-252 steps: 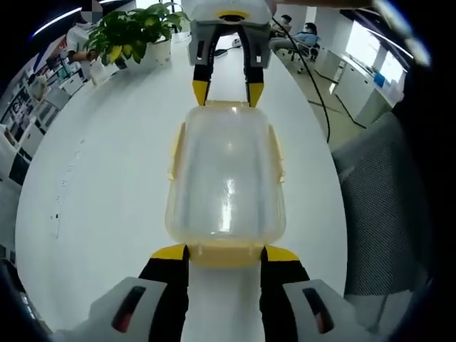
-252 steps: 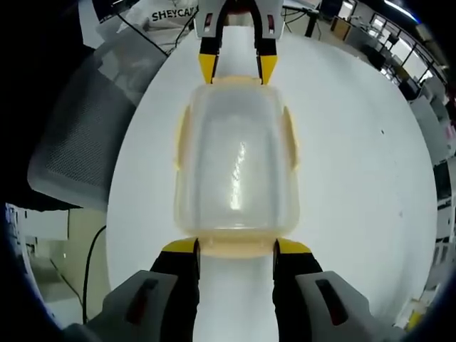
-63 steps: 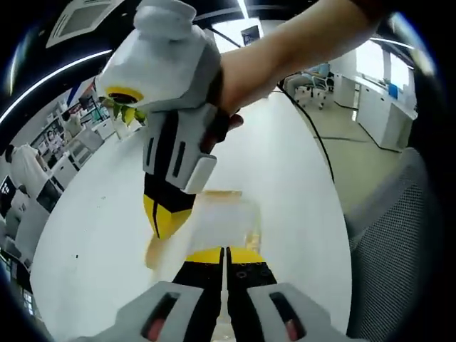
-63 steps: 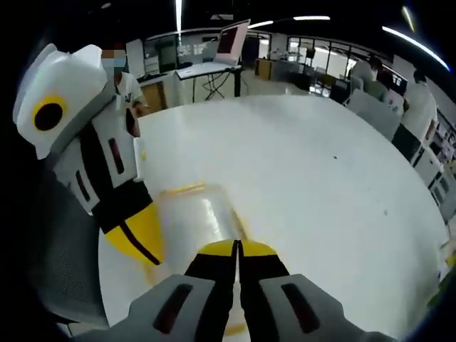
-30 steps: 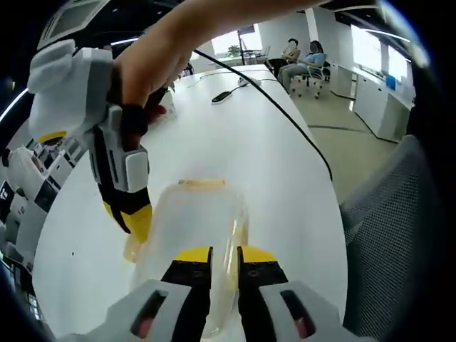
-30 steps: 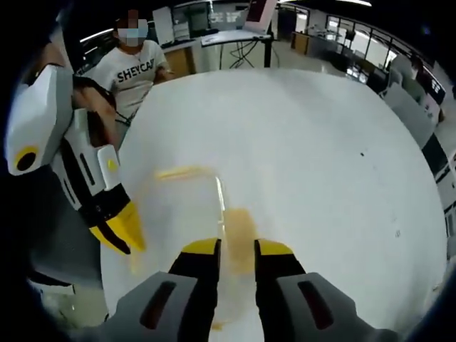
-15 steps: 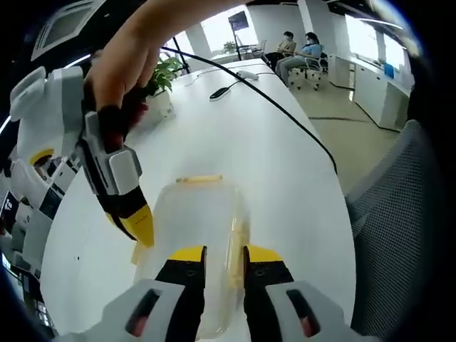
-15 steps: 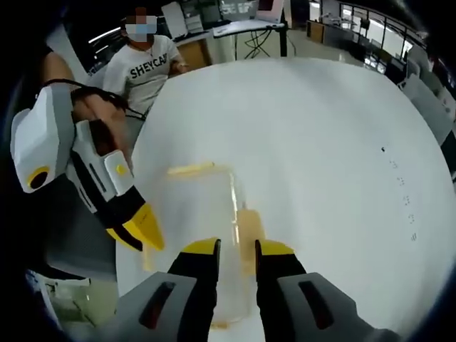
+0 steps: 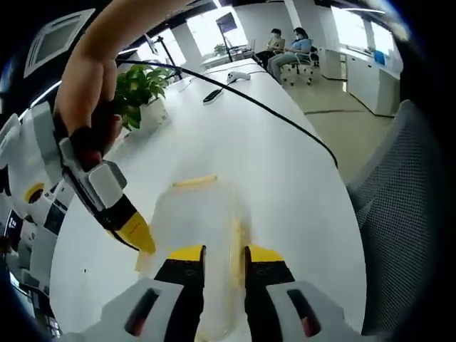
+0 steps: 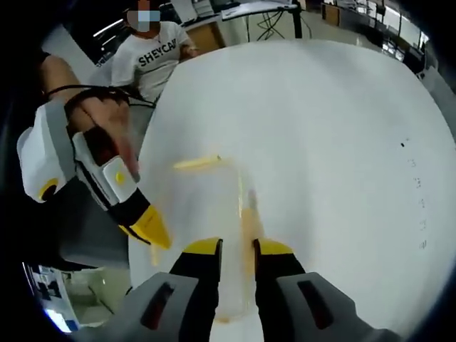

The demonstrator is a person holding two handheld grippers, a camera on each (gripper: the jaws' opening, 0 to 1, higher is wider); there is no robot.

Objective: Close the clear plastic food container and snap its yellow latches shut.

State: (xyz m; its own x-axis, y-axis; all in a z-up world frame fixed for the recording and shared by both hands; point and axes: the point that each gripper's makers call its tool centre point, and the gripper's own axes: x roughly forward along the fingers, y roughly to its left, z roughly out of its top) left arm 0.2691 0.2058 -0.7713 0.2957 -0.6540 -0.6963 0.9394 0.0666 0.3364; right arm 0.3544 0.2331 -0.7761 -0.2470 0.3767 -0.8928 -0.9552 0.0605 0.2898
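The clear plastic container [image 9: 203, 214] lies on the white table [image 9: 285, 164] with its lid on, just beyond my left gripper [image 9: 225, 254], whose jaws stand a little apart above its near end. A yellow latch [image 9: 195, 181] shows at the far end and another [image 9: 235, 239] along the right side. In the right gripper view the container [image 10: 206, 203] lies under my right gripper [image 10: 239, 248], also slightly open, with a yellow side latch [image 10: 247, 217] in line with its gap. Each view has the other gripper [image 9: 117, 214] [image 10: 132, 206] at the container's left side, held by a hand.
A potted plant [image 9: 139, 92], a black cable [image 9: 271, 110] and small devices lie farther up the table. A grey mesh chair [image 9: 406, 214] stands to the right. A person in a white T-shirt [image 10: 160, 50] sits at the table's far edge.
Both pairs of jaws, shut two seconds ago, now stand slightly apart. In the last half second both cameras tilted, and the other gripper sits lower and further left in each view.
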